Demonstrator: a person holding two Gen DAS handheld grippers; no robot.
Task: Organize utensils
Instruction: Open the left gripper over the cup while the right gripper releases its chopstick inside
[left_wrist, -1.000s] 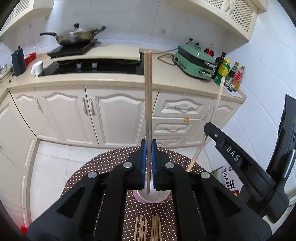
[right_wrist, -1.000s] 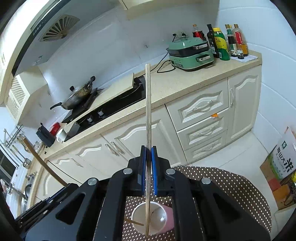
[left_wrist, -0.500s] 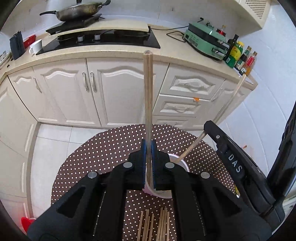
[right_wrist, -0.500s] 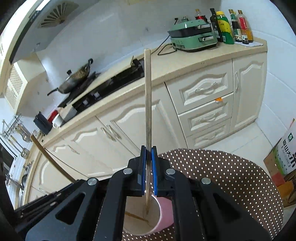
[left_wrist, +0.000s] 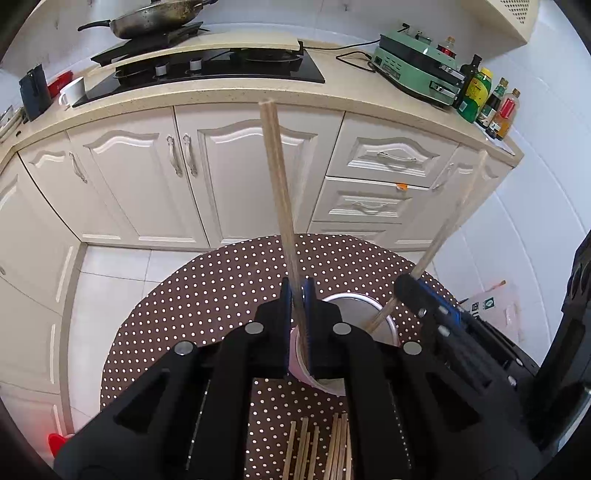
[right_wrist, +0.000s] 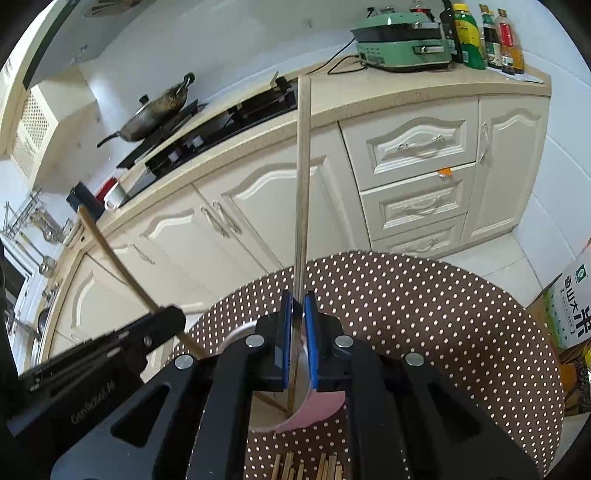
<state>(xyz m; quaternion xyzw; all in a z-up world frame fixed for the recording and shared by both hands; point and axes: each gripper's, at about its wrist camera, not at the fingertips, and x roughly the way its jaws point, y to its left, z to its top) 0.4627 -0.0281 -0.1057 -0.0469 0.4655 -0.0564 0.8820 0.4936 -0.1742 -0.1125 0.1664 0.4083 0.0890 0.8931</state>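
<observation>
My left gripper (left_wrist: 297, 325) is shut on a wooden chopstick (left_wrist: 281, 199) that stands upright and leans slightly left, its lower end at the rim of a pink cup (left_wrist: 301, 363). My right gripper (right_wrist: 299, 336) is slightly parted around a second chopstick (right_wrist: 302, 184), whose lower end reaches into the same pink cup (right_wrist: 317, 408). In the left wrist view the right gripper's chopstick (left_wrist: 447, 229) slants into the cup. Several loose chopsticks (left_wrist: 321, 446) lie on the dotted table (left_wrist: 207, 295) below the cup; they also show in the right wrist view (right_wrist: 306, 467).
The round brown polka-dot table (right_wrist: 424, 314) stands before cream kitchen cabinets (left_wrist: 221, 177). On the counter are a hob with a wok (left_wrist: 159, 18), a green appliance (left_wrist: 417, 70) and bottles (left_wrist: 487, 99). A cardboard rice box (right_wrist: 576, 306) sits on the floor right.
Both grippers have dropped and tilted down toward the cup. The chopstick ends now reach the cup; the right jaws have loosened slightly and the left chopstick leans left.
</observation>
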